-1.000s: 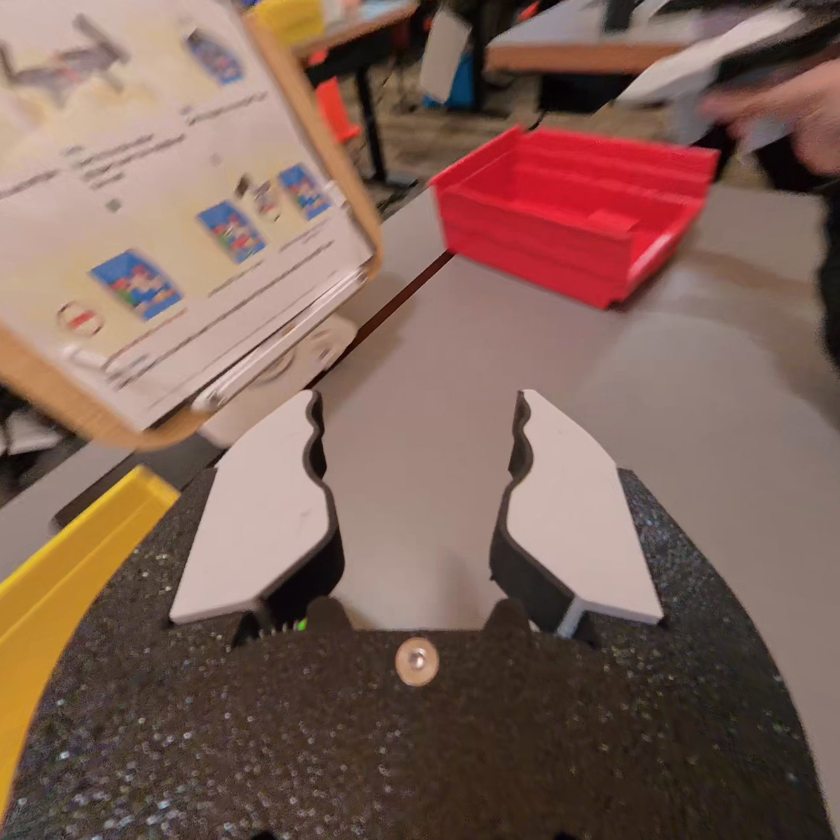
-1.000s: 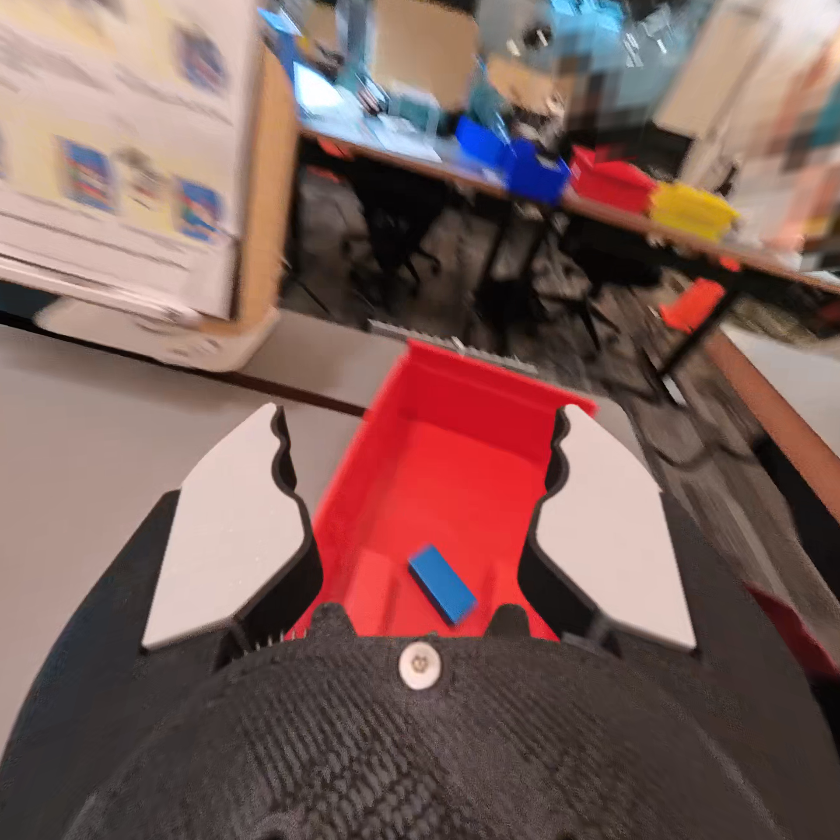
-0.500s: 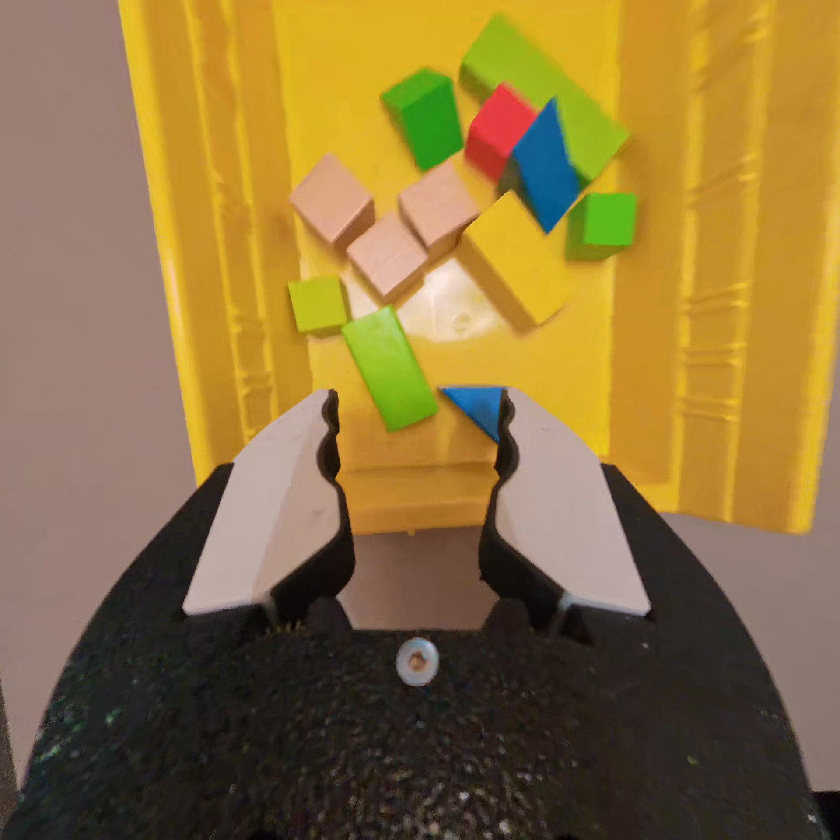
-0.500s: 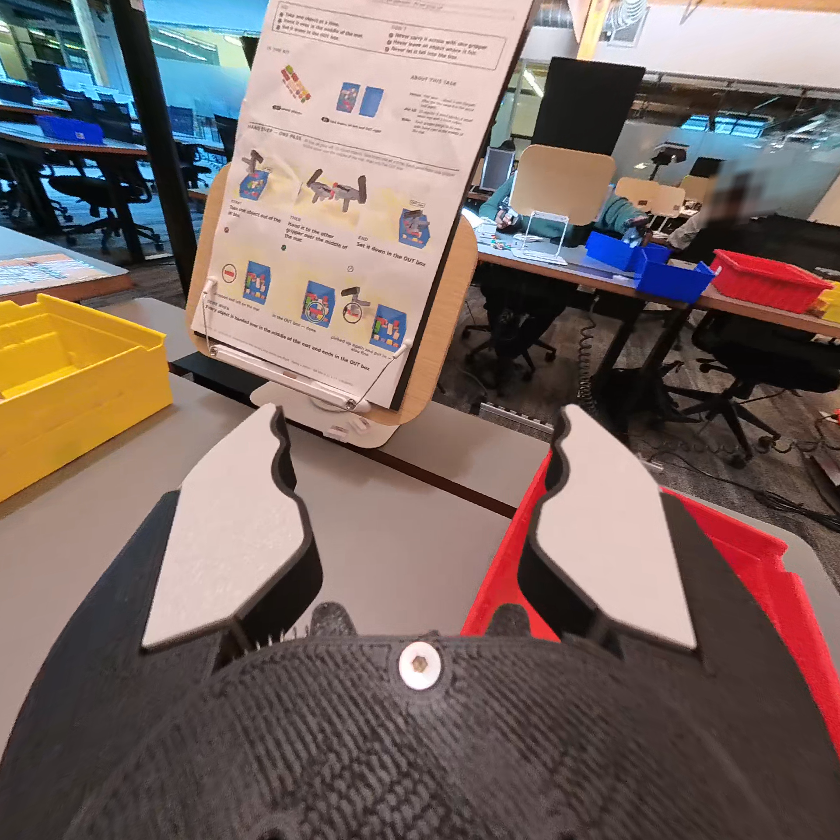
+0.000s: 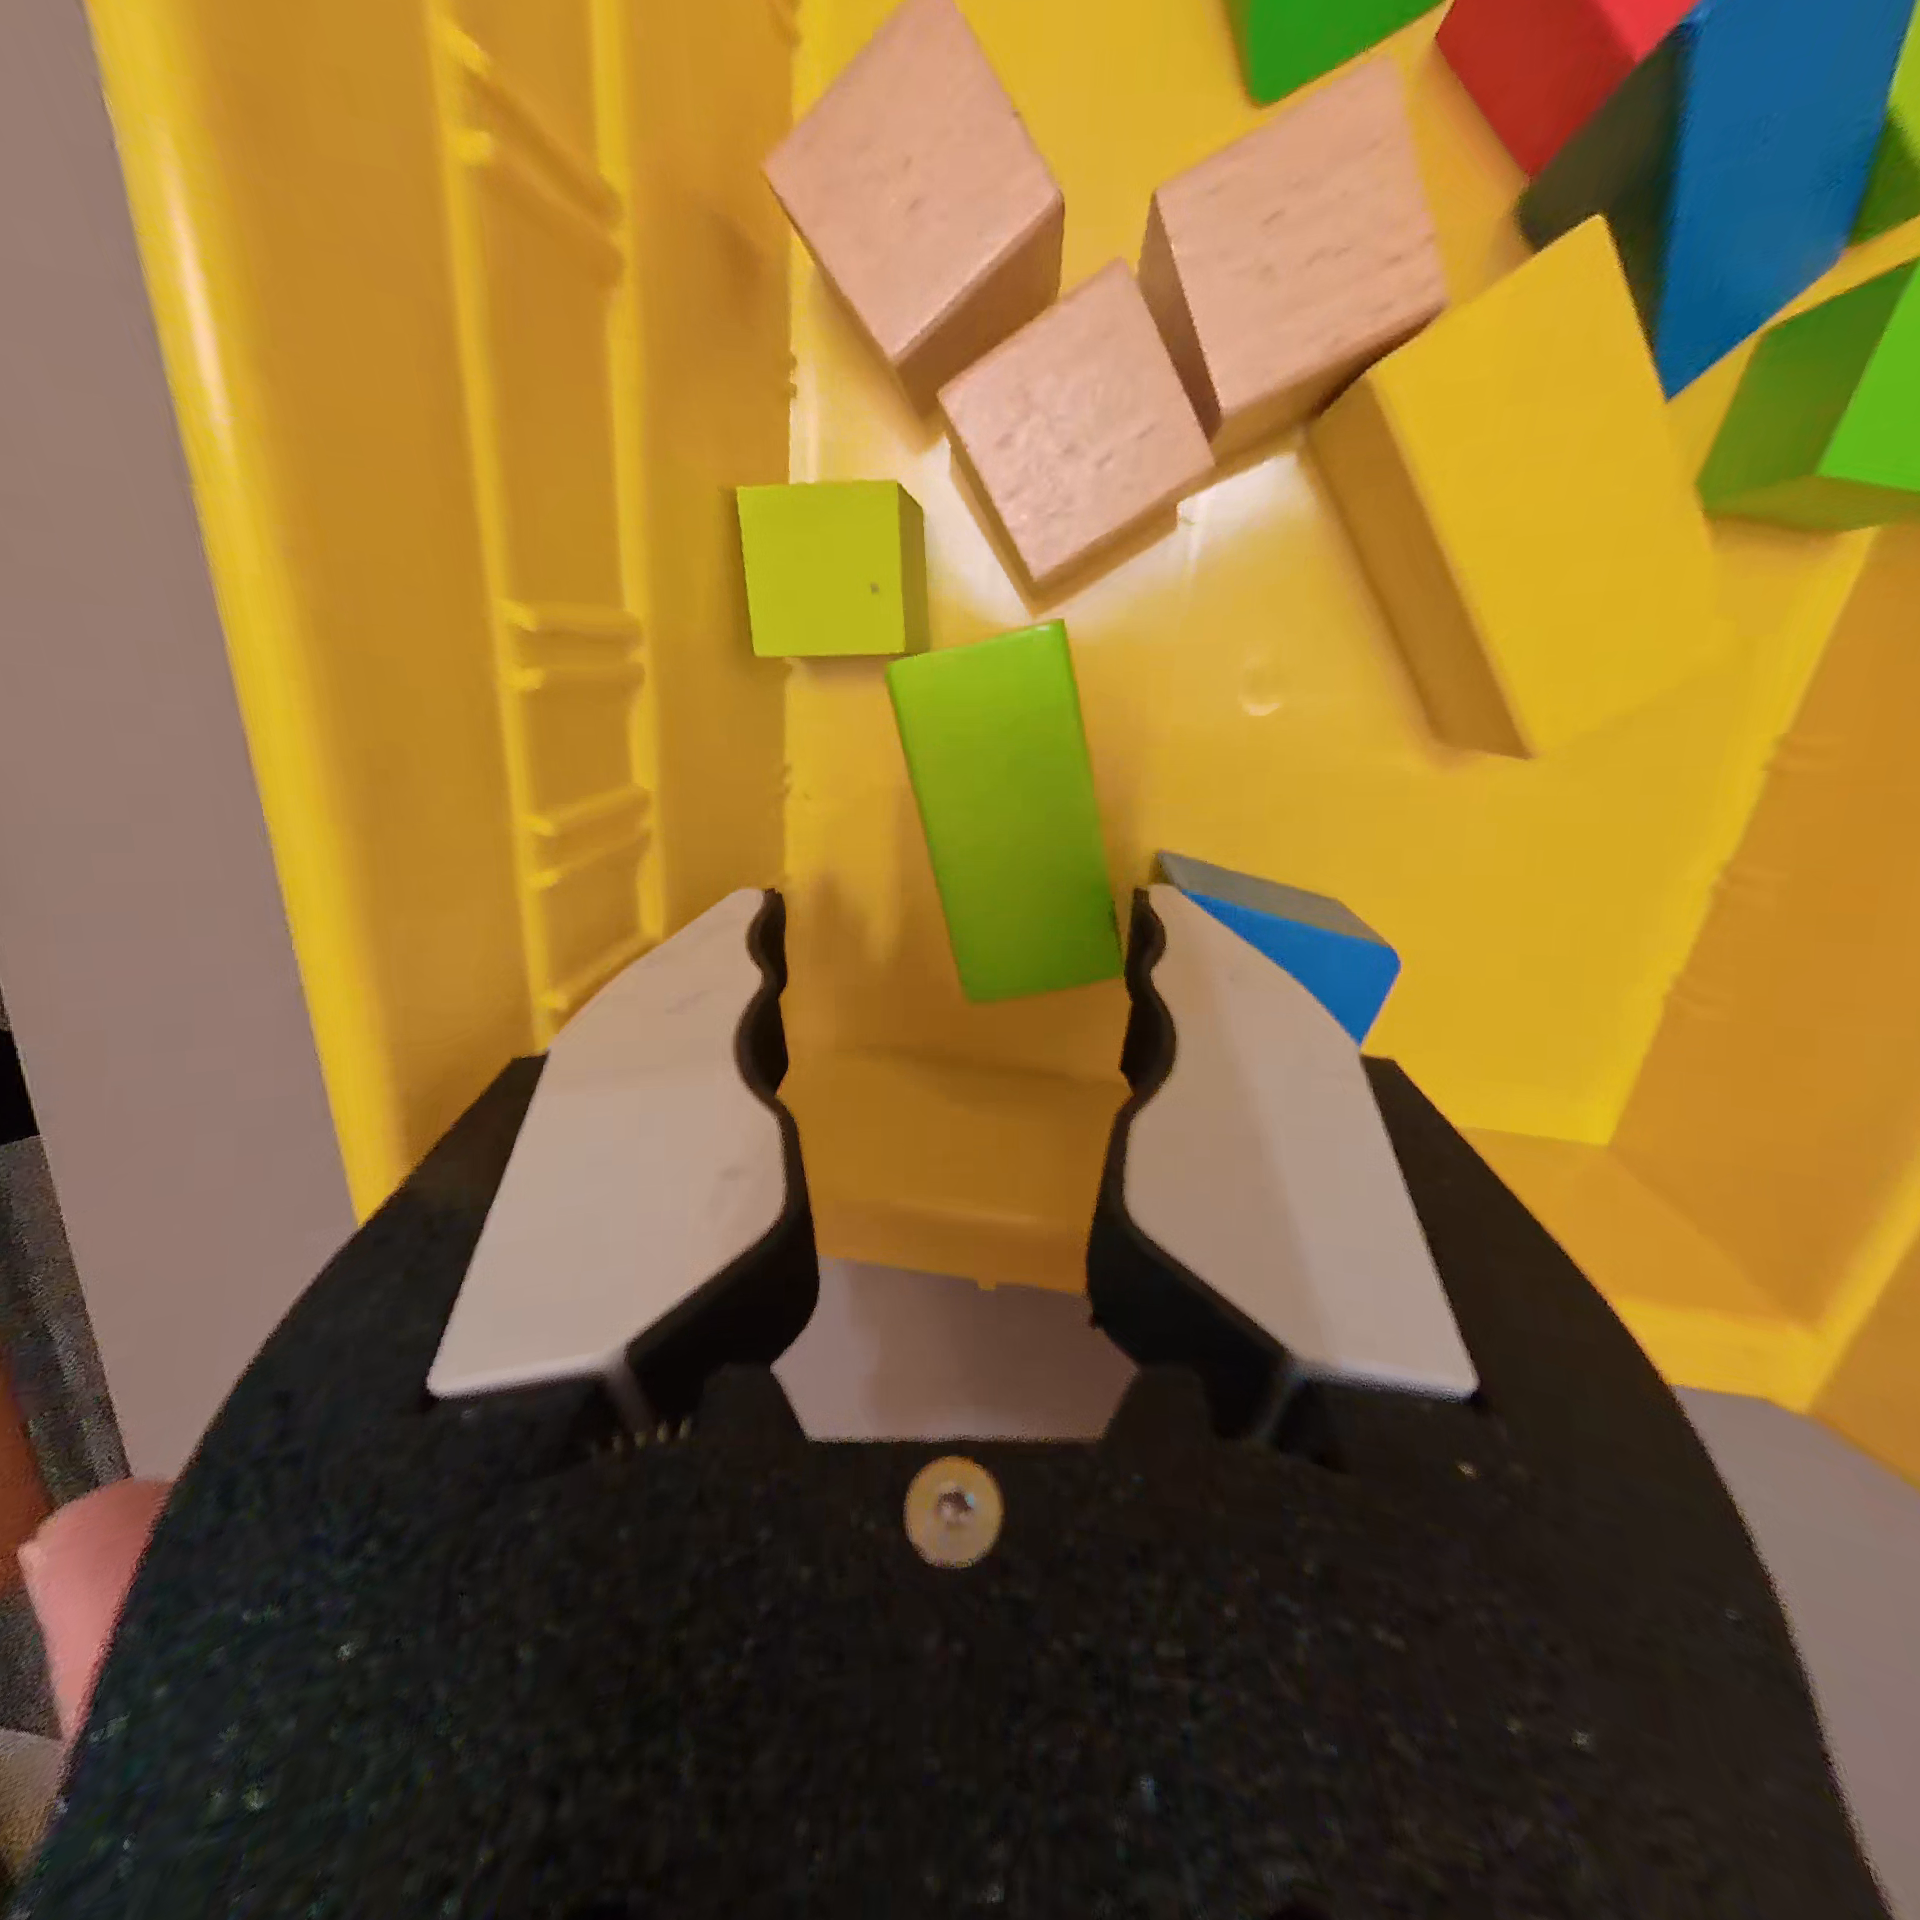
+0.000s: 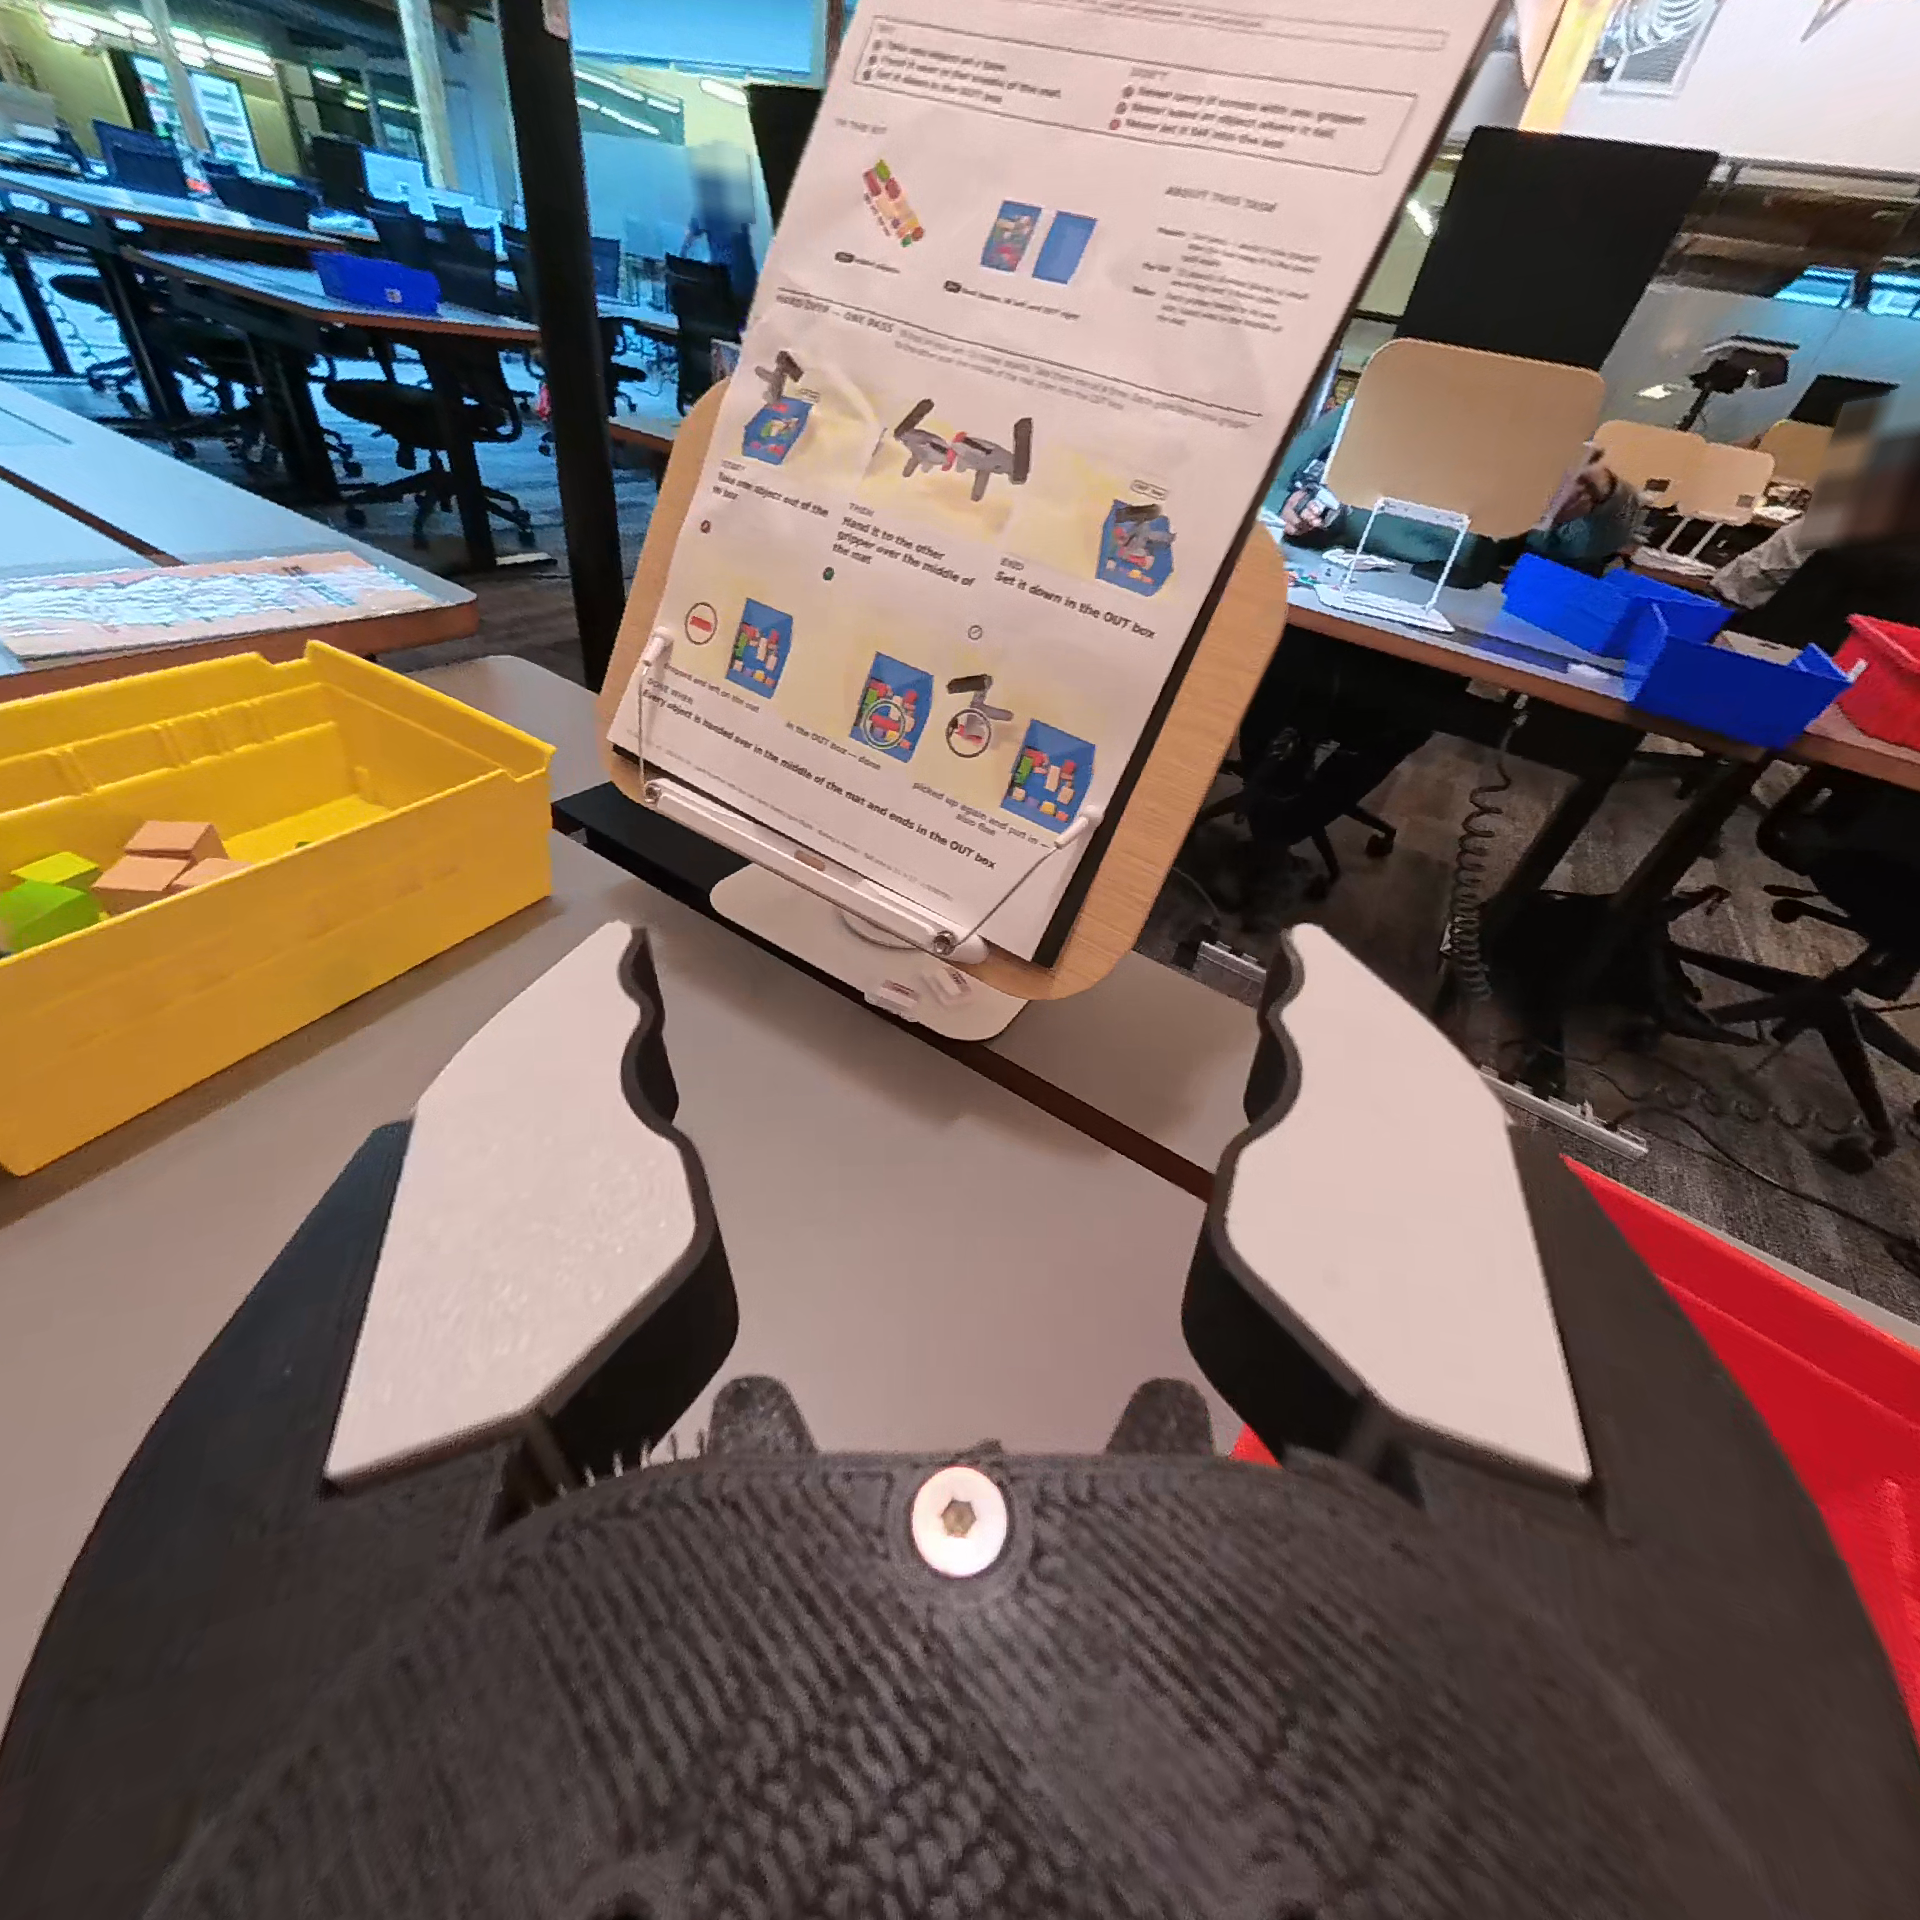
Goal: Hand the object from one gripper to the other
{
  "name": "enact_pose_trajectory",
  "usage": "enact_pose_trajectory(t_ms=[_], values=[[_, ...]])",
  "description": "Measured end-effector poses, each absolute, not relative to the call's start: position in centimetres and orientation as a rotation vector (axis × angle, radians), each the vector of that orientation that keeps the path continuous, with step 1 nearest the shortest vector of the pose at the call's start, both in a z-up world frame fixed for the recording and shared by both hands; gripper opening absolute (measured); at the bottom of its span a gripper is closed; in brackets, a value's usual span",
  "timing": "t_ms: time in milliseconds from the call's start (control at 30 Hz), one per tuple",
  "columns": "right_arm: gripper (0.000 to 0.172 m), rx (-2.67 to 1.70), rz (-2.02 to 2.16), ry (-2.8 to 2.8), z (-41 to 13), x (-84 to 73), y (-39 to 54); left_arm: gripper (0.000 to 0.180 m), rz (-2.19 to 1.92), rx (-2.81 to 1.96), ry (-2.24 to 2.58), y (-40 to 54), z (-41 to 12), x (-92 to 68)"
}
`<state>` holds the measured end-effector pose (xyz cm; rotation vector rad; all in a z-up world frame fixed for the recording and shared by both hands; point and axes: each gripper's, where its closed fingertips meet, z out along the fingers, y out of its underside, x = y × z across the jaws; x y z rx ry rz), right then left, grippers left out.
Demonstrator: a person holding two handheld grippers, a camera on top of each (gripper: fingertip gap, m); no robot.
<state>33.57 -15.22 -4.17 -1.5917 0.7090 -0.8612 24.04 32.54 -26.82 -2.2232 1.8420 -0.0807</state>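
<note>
Left wrist view shows a long green block (image 5: 1003,810) lying flat in the yellow bin (image 5: 312,520), its near end between my left fingers (image 5: 951,987). They are spread, and the left one is not touching it. A blue wedge (image 5: 1309,951) lies just right of it, wooden cubes (image 5: 1070,436) farther off. My right fingers (image 6: 956,1049) are spread wide over the grey surface (image 6: 935,1226), holding nothing.
</note>
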Motion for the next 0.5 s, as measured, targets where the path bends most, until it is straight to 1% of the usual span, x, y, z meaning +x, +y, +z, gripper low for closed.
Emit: enact_pose_trajectory(t_ms=[167, 200, 233, 267, 333, 433, 500], values=[[0.11, -1.621, -0.858, 0.687, -4.4, 33.6, -14.3, 0.06, -0.039, -2.242, 1.893, 32.0, -28.0, 24.0], [0.11, -1.626, -0.854, 0.684, -4.5, 33.5, -14.1, 0.057, -0.051, -2.251, 1.909, 31.7, -28.3, 24.1], [0.11, -1.63, -0.852, 0.68, -4.5, 33.5, -14.0, 0.05, -0.056, -2.252, 1.922, 31.6, -28.5, 24.2], [0.11, -1.634, -0.852, 0.674, -4.5, 33.4, -13.9, 0.038, -0.061, -2.248, 1.934, 31.6, -28.6, 24.3], [0.11, -1.637, -0.855, 0.666, -4.6, 33.4, -13.8, 0.036, -0.061, -2.231, 1.957, 31.6, -28.7, 24.4], [0.11, -1.629, -0.836, 0.648, -4.5, 33.4, -13.4, 0.035, -0.028, -2.093, 2.018, 31.9, -27.8, 24.5], [0.11, -1.62, -0.817, 0.632, -4.3, 33.2, -13.1, 0.035, -0.007, -1.92, 2.014, 32.2, -25.3, 24.9]])
